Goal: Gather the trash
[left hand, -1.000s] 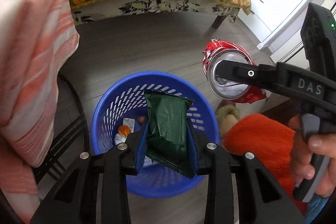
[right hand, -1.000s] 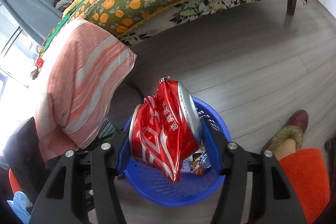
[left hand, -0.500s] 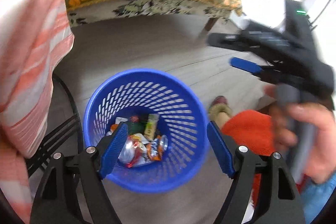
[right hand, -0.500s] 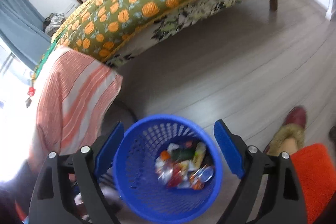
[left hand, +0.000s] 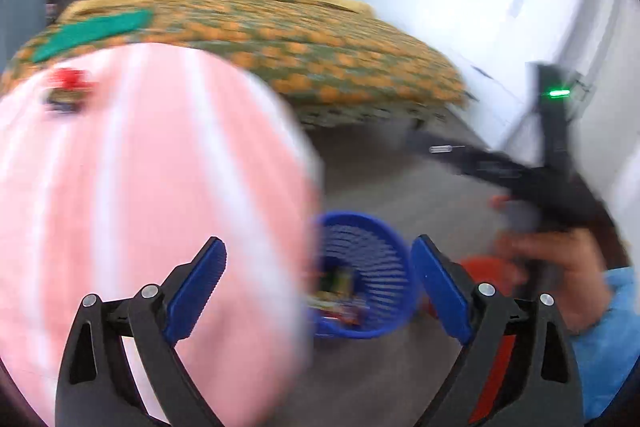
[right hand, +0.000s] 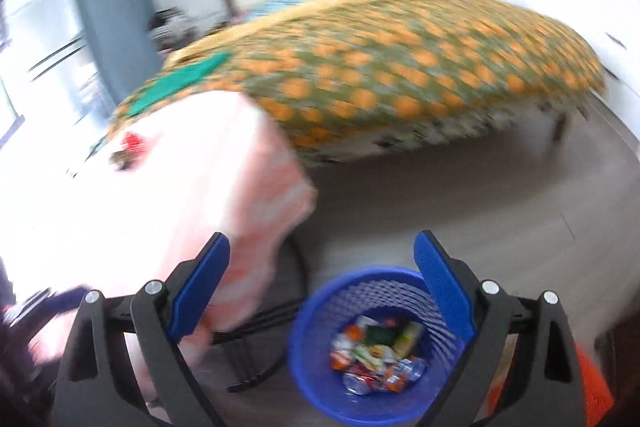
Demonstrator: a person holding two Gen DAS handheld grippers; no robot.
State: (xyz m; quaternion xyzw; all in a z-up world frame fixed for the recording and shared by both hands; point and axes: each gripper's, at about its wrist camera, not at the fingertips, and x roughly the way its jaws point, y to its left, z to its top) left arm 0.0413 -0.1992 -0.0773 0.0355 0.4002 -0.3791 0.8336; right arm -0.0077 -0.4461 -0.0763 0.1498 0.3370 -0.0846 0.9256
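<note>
A blue plastic basket (right hand: 308,351) stands on the wooden floor with several pieces of trash (right hand: 376,359) in it, among them a crushed red can and wrappers. It also shows in the left wrist view (left hand: 384,247), partly hidden by the striped cloth. My left gripper (left hand: 319,291) is open and empty, up above the basket. My right gripper (right hand: 322,287) is open and empty, above and behind the basket. The right gripper also shows in the left wrist view (left hand: 432,147), held in a hand, blurred.
A pink and white striped cloth (left hand: 140,207) covers a table on the left, with a small red object (left hand: 70,79) on it. Black table legs (right hand: 260,351) stand beside the basket. A bed with an orange-patterned cover (right hand: 400,67) lies behind. The views are motion-blurred.
One second ago my left gripper held a green packet and my right a crushed red can over the basket. Both opened, the items dropped in, and both grippers have risen and pulled back.
</note>
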